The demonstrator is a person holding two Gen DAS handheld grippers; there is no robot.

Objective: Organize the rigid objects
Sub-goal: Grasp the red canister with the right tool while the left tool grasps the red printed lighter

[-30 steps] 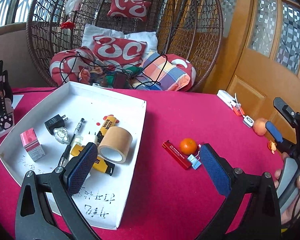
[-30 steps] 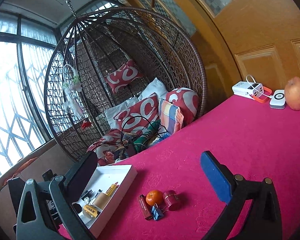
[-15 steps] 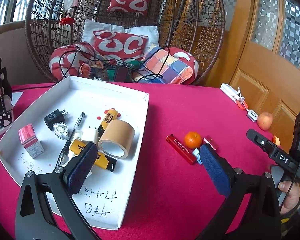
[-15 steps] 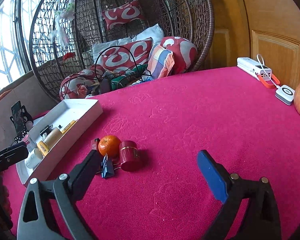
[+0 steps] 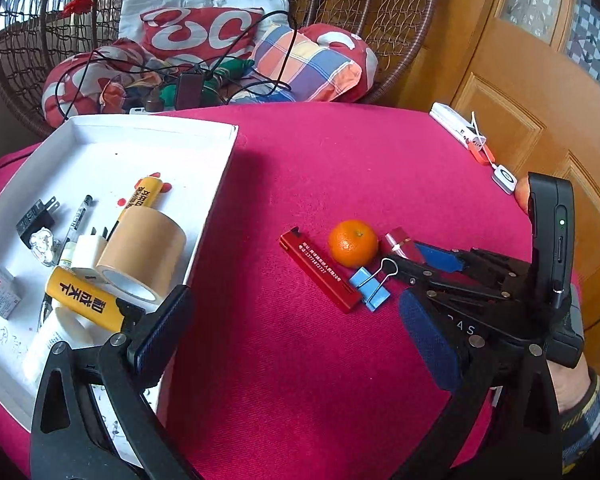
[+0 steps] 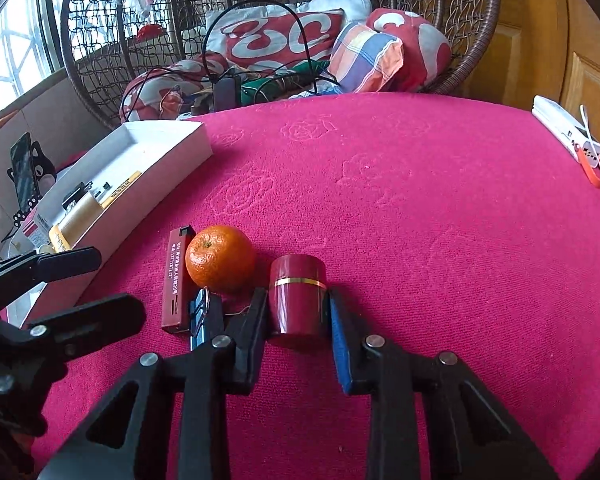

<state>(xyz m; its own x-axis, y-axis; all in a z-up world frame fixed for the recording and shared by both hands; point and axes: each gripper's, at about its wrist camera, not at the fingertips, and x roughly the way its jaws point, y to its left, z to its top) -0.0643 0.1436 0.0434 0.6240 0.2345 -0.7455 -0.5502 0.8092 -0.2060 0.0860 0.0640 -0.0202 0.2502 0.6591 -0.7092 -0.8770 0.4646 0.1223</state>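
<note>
A dark red cylinder with a gold band [image 6: 297, 300] lies on the red tablecloth, and my right gripper [image 6: 296, 305] is shut on it, one pad on each side. Left of it sit a tangerine [image 6: 220, 258], a blue binder clip [image 6: 198, 312] and a flat red bar [image 6: 175, 280]. In the left wrist view the same group shows: tangerine [image 5: 353, 243], clip [image 5: 370, 286], bar [image 5: 320, 276], cylinder [image 5: 400, 242], right gripper [image 5: 422, 260]. My left gripper [image 5: 292, 320] hovers open over the cloth beside the white tray [image 5: 220, 168], which holds a tape roll [image 5: 140, 248] and small items.
A white power bank [image 5: 456, 126], a small white puck [image 5: 505, 178] and an apple [image 5: 521, 196] lie at the table's right edge by the wooden door. A wicker hanging chair with cushions and cables [image 5: 204, 32] stands behind. A phone on a stand [image 6: 24, 168] is far left.
My right gripper came down to the table and narrowed from wide open onto the red cylinder. The left gripper moved forward and lower, toward the group of items.
</note>
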